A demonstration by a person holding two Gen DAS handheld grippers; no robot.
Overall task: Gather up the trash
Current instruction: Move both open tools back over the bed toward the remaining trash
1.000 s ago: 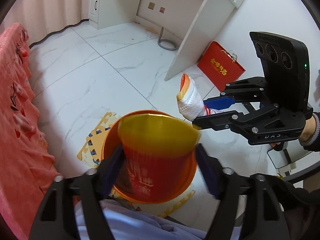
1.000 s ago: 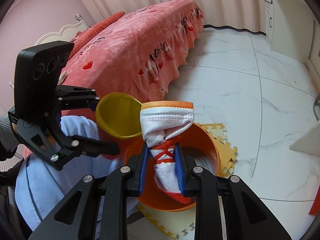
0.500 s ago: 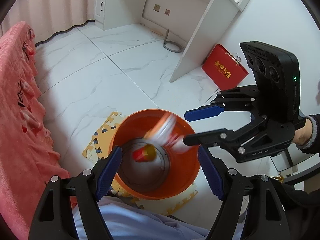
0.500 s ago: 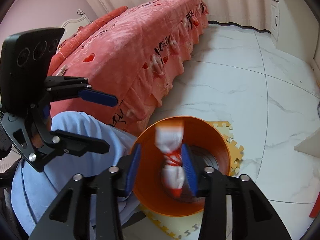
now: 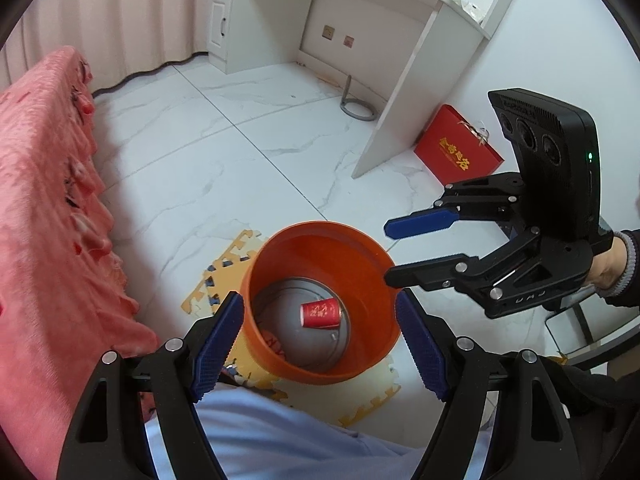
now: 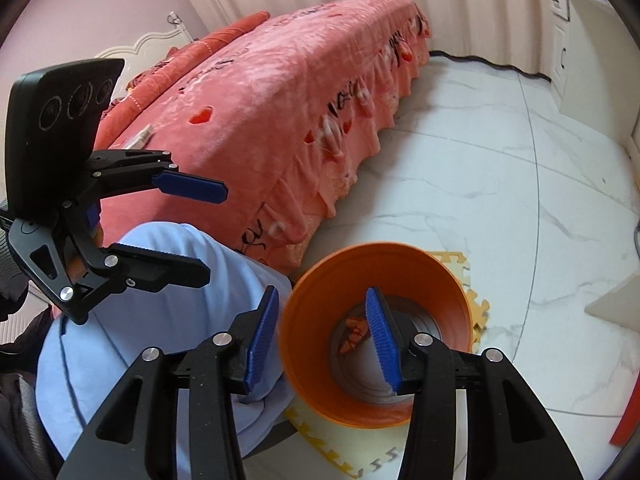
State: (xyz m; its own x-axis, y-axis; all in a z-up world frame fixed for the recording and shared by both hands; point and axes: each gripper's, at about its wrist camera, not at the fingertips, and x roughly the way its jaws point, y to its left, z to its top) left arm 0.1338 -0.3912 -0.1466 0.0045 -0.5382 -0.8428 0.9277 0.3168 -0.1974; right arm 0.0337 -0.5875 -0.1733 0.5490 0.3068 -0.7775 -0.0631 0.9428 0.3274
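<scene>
While I watch both wrist feeds, this is what I've got, biggest things first:

Bed: a wide bed under a pink plush cover with red hearts (image 6: 280, 92) fills the far side of my right view, its frill hanging to the white marble tile floor (image 5: 208, 152).
Desk: a white desk (image 5: 360, 12) stands against the wall, and a flat red gift box with gold lettering (image 5: 458, 156) leans beside its side panel.
Bucket: a round orange plastic bucket (image 5: 372, 256) sits upright on yellow-and-cream foam puzzle mats (image 5: 224, 264), just beside a knee in pale blue cloth (image 6: 160, 304).
Trash: a small red paper cup (image 5: 320, 312) lies on its side on the bucket's grey bottom; a crumpled white-and-orange wrapper (image 6: 354, 330) lies down there too, partly hidden behind my right pad.
Left gripper (image 5: 320, 344): jaws spread wide above the bucket mouth, nothing between them.
Right gripper (image 6: 322, 340): jaws have just been opening, now parted, gripping nothing; the left view shows it off past the bucket's rim.
</scene>
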